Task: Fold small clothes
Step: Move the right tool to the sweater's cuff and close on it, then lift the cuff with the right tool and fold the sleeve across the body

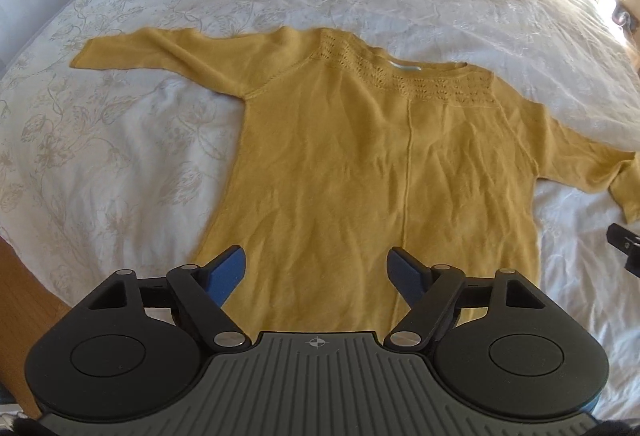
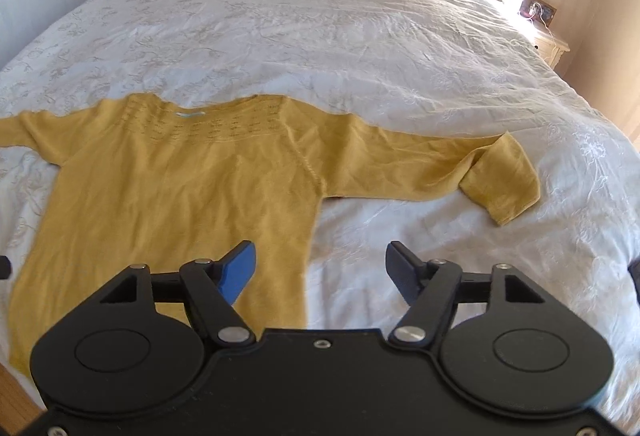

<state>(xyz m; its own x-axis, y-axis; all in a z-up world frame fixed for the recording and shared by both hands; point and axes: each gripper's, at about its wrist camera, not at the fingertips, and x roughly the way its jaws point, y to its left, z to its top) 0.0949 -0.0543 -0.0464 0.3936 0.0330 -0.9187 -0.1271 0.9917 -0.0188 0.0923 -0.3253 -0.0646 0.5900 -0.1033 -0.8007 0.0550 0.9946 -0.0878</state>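
The yellow sweater (image 1: 360, 164) lies flat on the bed (image 2: 360, 36), front up, neckline away from me and both sleeves out to the sides, so the fold lines are easy to reach. My left gripper (image 1: 316, 272) hangs over the lower body of the sweater, fingers apart and holding nothing. My right gripper (image 2: 320, 268) hangs by the sweater's right side edge, fingers apart too, one over cloth and one over bedspread. The right sleeve's cuff (image 2: 504, 184) is doubled back; I judge folding hasn't started.
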